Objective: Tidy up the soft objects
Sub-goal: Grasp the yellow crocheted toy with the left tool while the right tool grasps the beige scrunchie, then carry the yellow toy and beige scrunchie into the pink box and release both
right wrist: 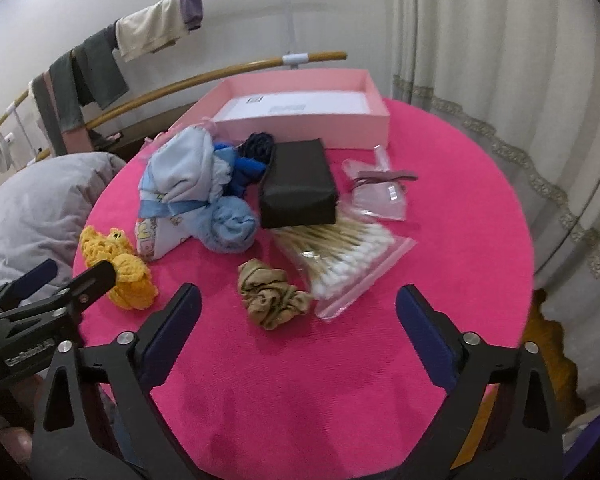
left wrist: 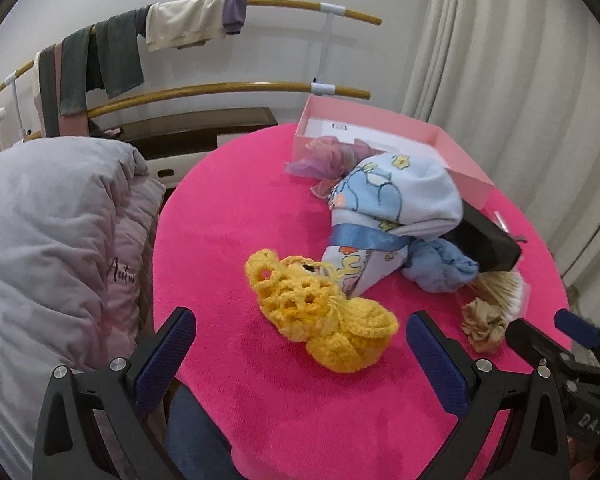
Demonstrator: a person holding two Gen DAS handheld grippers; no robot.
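On a round pink table [left wrist: 236,208] lies a yellow crochet piece [left wrist: 320,312], below and between the wide-spread fingers of my left gripper [left wrist: 300,314], which is open and holds nothing. A tan scrunchie [right wrist: 272,296] lies just ahead of my right gripper [right wrist: 298,294], also open and empty. Behind them a blue cartoon cloth [right wrist: 180,168], a light blue fuzzy sock [right wrist: 232,224] and a dark blue item [right wrist: 252,160] are piled together. A sheer pink-purple fabric [left wrist: 324,156] lies against the open pink box [right wrist: 300,120] at the back. In the right wrist view the left gripper [right wrist: 76,270] hovers by the yellow crochet piece [right wrist: 116,272].
A black box [right wrist: 296,184] rests on a bag of cotton swabs [right wrist: 348,256], with a clear plastic packet [right wrist: 380,192] beside it. A grey duvet [left wrist: 52,240] lies left of the table. A rack with hanging clothes [left wrist: 120,52] stands behind, curtains [left wrist: 500,60] to the right.
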